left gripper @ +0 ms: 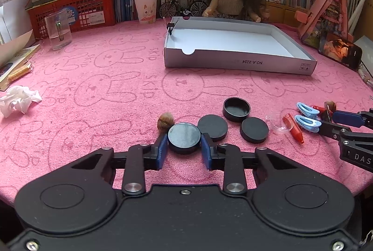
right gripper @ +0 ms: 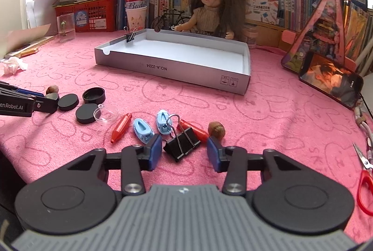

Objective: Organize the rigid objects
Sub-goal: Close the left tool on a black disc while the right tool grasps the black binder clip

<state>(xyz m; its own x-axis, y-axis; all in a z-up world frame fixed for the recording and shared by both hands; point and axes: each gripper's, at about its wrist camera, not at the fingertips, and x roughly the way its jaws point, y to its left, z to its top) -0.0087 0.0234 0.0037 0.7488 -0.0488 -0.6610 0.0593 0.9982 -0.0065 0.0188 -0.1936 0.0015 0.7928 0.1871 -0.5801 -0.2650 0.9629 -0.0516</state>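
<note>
My left gripper point(left gripper: 184, 144) is shut on a black round cap point(left gripper: 184, 137) at the near edge of the pink cloth. Beside it lie a walnut point(left gripper: 165, 121), two more black caps point(left gripper: 212, 127) point(left gripper: 254, 129) and an upturned black lid point(left gripper: 236, 109). My right gripper point(right gripper: 184, 149) is open around a black binder clip point(right gripper: 181, 142) that rests on the cloth, not touching either finger. Two blue doll shoes point(right gripper: 142, 130) point(right gripper: 164, 121), two red crayons point(right gripper: 121, 127) point(right gripper: 193, 130) and a second walnut point(right gripper: 216, 130) lie just beyond. An empty grey box tray point(right gripper: 172, 67) stands farther back.
A clear plastic dome point(right gripper: 106, 116) lies by the caps. Red scissors point(right gripper: 364, 178) lie at the right edge. A phone point(right gripper: 331, 81), a doll point(right gripper: 209, 8), a glass point(left gripper: 58, 31), crumpled tissue point(left gripper: 18, 100) and a red basket point(left gripper: 74, 11) ring the table.
</note>
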